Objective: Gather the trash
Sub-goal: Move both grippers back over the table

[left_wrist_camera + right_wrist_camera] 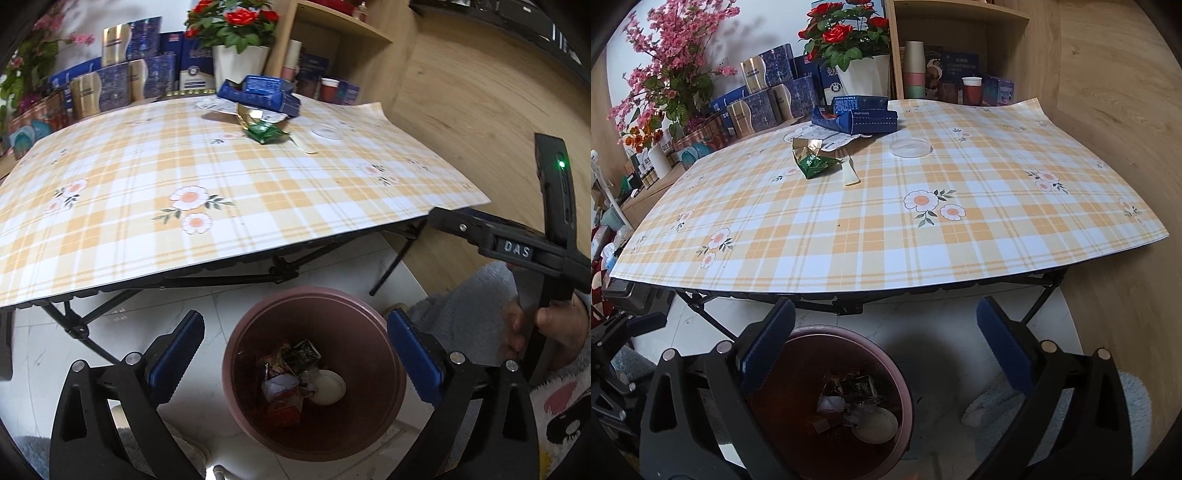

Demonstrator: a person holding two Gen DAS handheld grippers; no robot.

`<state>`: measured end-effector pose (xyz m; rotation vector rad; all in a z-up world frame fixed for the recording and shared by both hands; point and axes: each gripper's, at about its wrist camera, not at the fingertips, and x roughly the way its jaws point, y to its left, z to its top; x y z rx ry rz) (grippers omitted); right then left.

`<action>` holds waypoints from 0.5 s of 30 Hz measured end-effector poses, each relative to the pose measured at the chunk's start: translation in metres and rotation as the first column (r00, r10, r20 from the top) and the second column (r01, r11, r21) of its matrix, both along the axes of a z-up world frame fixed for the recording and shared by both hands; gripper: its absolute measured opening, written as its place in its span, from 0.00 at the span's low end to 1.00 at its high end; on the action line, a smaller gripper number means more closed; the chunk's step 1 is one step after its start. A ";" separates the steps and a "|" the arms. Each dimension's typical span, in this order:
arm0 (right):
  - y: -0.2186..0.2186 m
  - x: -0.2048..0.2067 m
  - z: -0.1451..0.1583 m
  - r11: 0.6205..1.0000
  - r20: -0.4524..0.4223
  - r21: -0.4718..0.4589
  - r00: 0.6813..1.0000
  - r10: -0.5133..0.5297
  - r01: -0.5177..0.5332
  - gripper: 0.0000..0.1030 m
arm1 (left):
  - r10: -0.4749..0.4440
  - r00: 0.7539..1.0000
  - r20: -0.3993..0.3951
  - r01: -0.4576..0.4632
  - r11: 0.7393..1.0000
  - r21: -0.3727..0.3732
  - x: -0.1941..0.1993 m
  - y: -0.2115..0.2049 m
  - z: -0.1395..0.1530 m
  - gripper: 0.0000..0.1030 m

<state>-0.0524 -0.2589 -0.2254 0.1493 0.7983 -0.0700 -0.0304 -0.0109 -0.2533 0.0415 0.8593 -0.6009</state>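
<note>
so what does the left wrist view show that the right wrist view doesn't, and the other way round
Only the left wrist view shows the right gripper from outside, with its green light and the hand holding it.

Only the right wrist view shows the pink blossom branches and the stacked cups on the shelf.

Both show the plaid table, green wrapper, blue box, and the brown bin holding trash. The left gripper is open and empty.

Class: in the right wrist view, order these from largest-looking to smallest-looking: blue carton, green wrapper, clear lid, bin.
1. bin, though nearest the camera
2. blue carton
3. green wrapper and clear lid: too alike to rank
</note>
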 end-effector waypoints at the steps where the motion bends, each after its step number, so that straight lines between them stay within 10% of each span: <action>1: 0.001 0.000 0.000 1.000 -0.001 0.002 1.000 0.005 -0.005 0.94 | 0.008 1.000 0.000 -0.008 1.000 0.000 0.001 0.001 0.000 0.94; 15: -0.008 0.011 -0.005 0.999 -0.019 0.051 1.000 -0.010 0.011 0.94 | 0.141 0.989 -0.041 -0.141 0.990 -0.003 0.016 0.022 -0.002 0.94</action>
